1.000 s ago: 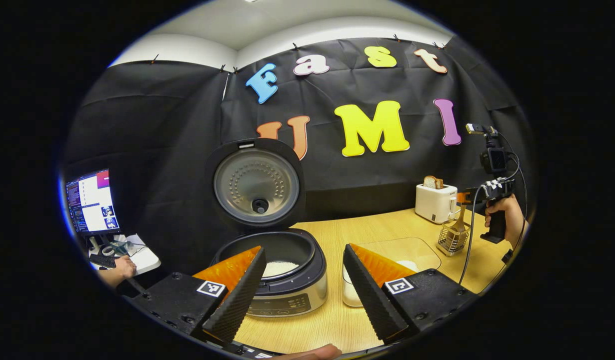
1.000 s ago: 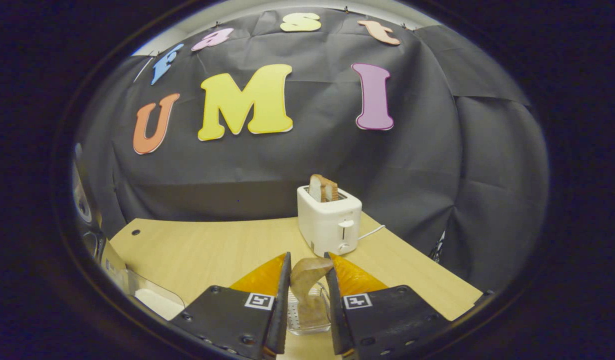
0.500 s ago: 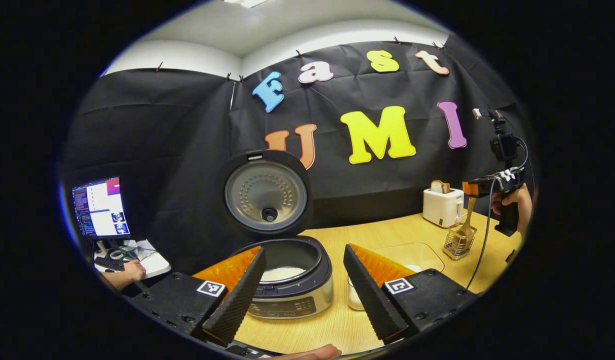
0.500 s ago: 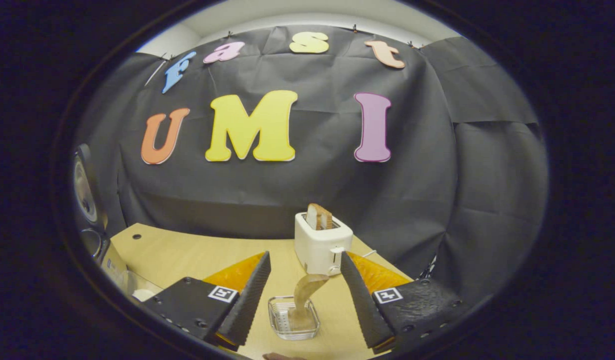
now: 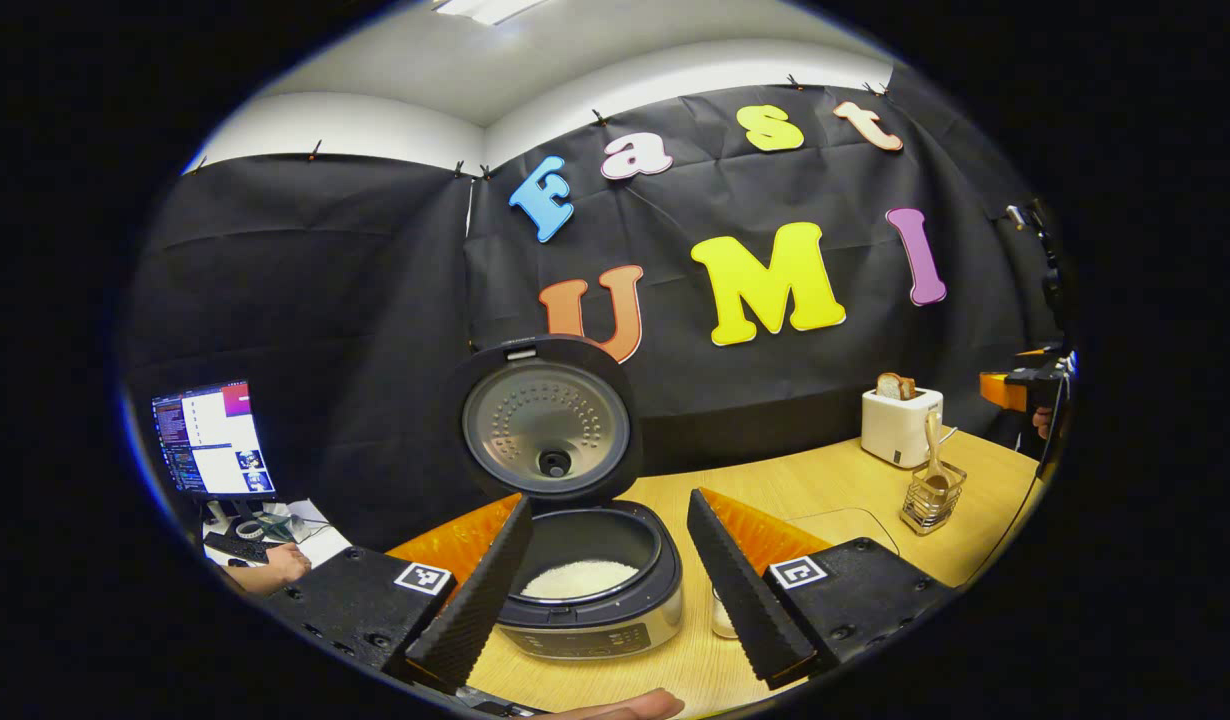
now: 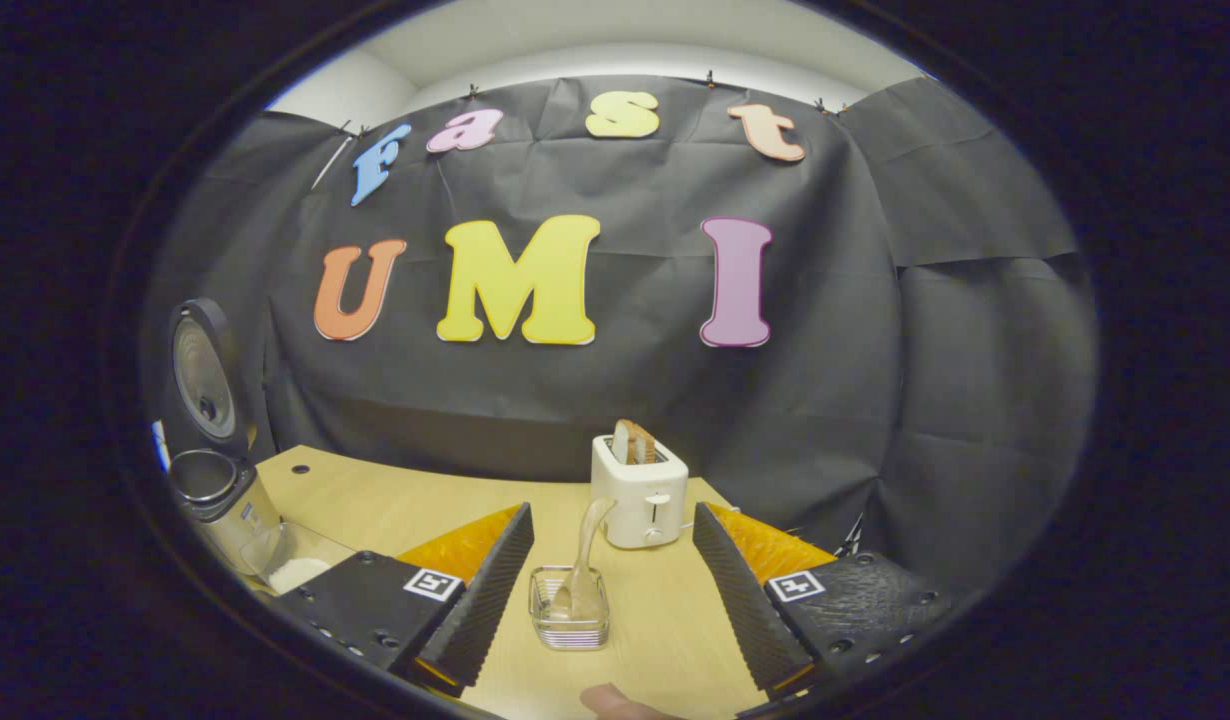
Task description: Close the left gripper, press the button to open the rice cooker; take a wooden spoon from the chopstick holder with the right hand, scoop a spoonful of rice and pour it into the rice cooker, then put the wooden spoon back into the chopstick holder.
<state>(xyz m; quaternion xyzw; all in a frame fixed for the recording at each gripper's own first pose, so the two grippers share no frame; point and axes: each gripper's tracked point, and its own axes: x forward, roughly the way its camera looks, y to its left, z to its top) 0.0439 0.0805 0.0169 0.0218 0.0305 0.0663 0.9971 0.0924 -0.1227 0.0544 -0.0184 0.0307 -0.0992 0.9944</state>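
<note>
Wooden spoon (image 6: 581,560) stands in the chopstick holder (image 6: 569,620), handle up and leaning toward 1 o'clock, on the tabletop (image 6: 415,515); in the left gripper view the same spoon (image 5: 933,455) and holder (image 5: 930,497) sit at about 3 o'clock. Right hand-held gripper (image 6: 609,590): jaws wide apart, gripping nothing, the spoon upright in the gap between them and touching neither. Left hand-held gripper (image 5: 609,575): also wide open and empty, hovering in front of the rice cooker (image 5: 590,590). The cooker lid (image 5: 545,428) is up and white rice (image 5: 578,578) lies in the pot. Handling judgement: the spoon looks light, rigid and dry, smooth wood that could pivot if pinched off-centre; the best hold is the flat upper handle, above the holder's rim. The holder looks light, with thin walls, so it may tip or slide if the spoon is dragged sideways; a straight vertical move is safer. Obstacles: white toaster (image 6: 639,490) with bread stands just behind the holder at 12 o'clock, limiting forward reach. A clear container of rice (image 6: 295,565) sits at 9 o'clock beside the cooker. A monitor (image 5: 213,438) stands off the tabletop at 9 o'clock in the left gripper view, well apart.
</note>
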